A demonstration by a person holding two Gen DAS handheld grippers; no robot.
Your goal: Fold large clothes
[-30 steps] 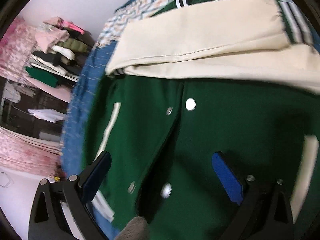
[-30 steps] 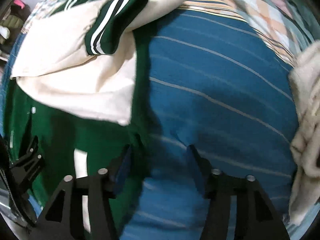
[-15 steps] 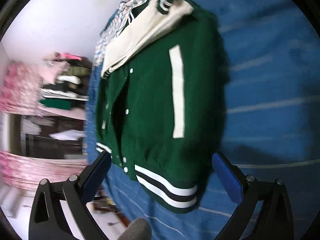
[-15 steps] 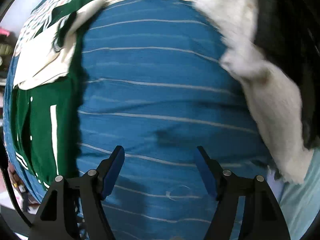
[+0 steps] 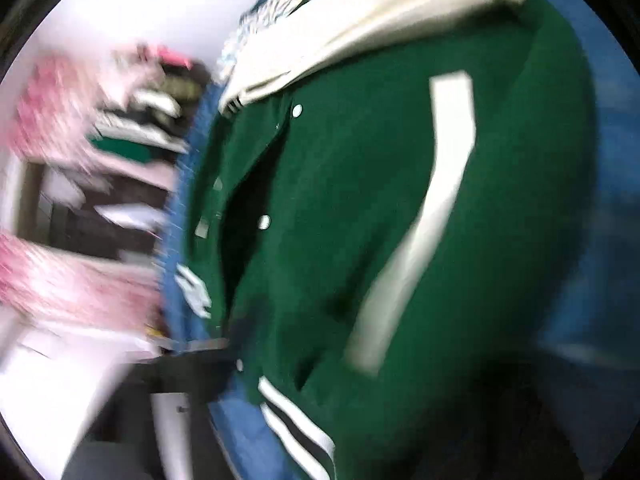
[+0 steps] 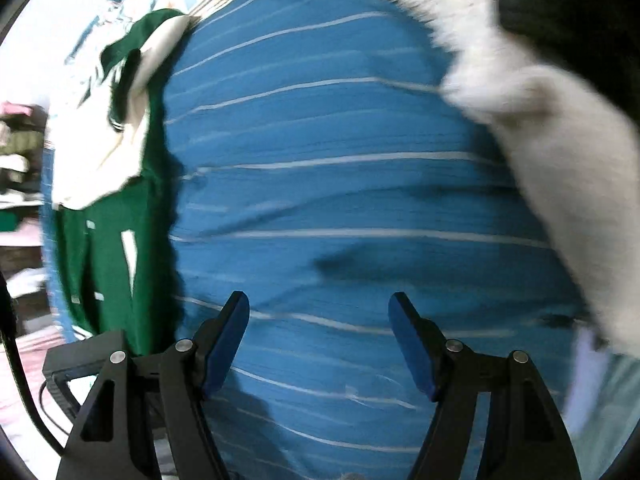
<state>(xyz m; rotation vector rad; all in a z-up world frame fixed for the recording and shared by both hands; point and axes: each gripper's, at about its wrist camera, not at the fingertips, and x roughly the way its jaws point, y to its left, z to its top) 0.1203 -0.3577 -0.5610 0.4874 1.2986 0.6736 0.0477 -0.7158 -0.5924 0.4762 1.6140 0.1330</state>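
Jacket [image 5: 360, 220] reads as thick, heavy varsity fabric: soft, floppy, likely to sag and drag when lifted, not slippery, not fragile. Best holds, by my guess: the ribbed striped hem [image 5: 296, 420] corners or the shoulder seams, pinching both layers so the open front doesn't gape. Avoid gripping at the snaps [image 5: 297, 111]; the placket there is loose.

Look: dark green body, cream sleeves [image 5: 360, 28] folded across the chest at the top, white pocket stripe [image 5: 432, 200], white-striped hem, front partly unsnapped with a dark gap down the middle. Left view is heavily motion-blurred.

Position: jacket lies flat on the blue striped bedspread [image 6: 340, 200], along its left edge near the bed side; in the right view it sits at far left [image 6: 108, 248], well apart from the right gripper [image 6: 320, 340].

Right gripper: jaws wide apart, nothing between them, hovering over bare bedspread. Left gripper: its fingers don't show in its own view, so I can't tell how far apart they are or whether they hold anything.

A white fluffy garment [image 6: 552, 152] lies at the right edge of the bed. Cluttered shelves [image 5: 120, 128] off to the left, blurred.
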